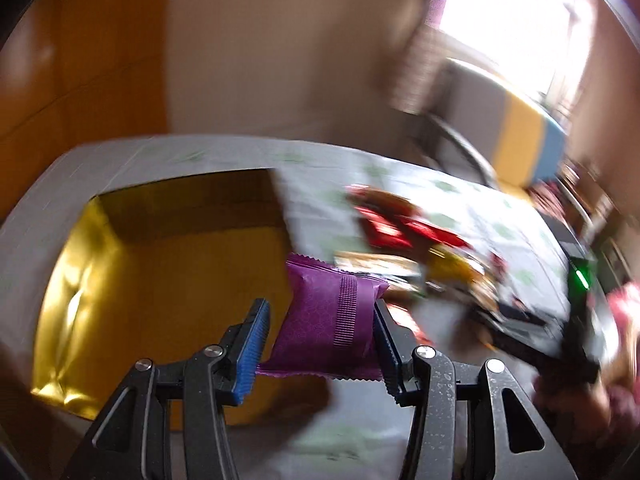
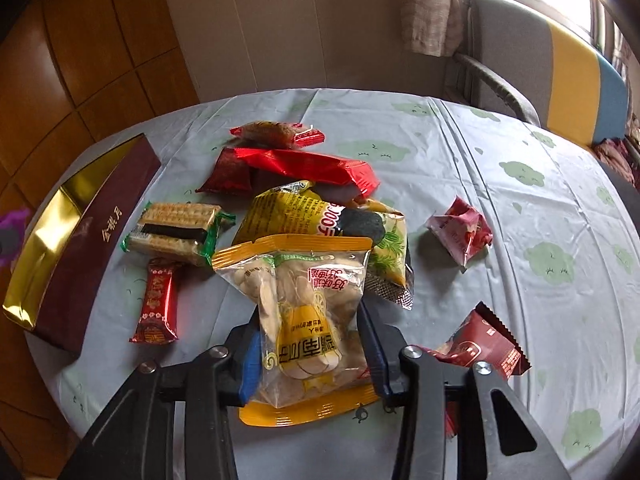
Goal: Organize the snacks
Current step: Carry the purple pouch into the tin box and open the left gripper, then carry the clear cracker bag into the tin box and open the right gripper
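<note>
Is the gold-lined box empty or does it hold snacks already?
Empty as far as visible: the gold-lined box shows only bare lining; the purple packet is above its edge, still gripped.

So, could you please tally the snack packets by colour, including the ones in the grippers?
Red or maroon packets: 6
Yellow packets: 2, overlapping
Green packet: 1
Orange-trimmed clear packet: 1, in right gripper
Purple packet: 1, in left gripper
Total: 11, as far as the heap shows
</note>
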Motion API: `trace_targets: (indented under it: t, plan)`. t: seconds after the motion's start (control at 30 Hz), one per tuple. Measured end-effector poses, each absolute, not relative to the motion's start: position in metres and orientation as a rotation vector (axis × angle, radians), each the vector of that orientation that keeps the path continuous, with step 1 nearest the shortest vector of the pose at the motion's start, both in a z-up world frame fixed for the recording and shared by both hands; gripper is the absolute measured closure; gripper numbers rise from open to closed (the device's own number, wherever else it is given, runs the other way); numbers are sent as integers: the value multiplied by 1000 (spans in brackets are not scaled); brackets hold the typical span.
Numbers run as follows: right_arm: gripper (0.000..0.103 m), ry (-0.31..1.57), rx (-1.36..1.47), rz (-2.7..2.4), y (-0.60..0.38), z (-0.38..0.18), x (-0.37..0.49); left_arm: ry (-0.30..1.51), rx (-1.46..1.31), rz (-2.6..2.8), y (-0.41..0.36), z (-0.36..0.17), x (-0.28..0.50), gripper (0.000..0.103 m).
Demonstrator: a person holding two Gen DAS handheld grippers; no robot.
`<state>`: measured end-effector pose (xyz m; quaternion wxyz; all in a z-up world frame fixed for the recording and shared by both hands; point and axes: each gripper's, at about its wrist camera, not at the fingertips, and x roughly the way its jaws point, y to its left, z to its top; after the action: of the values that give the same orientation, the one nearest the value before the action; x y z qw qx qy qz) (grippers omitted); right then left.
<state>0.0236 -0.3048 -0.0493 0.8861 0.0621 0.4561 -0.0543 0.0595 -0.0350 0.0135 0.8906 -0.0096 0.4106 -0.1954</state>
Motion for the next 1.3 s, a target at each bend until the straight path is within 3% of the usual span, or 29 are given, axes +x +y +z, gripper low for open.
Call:
trace_targets:
  t: [0.2,0.7,1.3]
  plan:
    - [61,953,93,-90,-303,-50,23,883,-60,-260,-11,7,115,52]
    - [61,970,54,-64,-300,-51,26,977,-58,-140,-31,-29,219,51]
    - [64,963,30,-67,-294,-51,22,817,7,-46,0,-7,101,35]
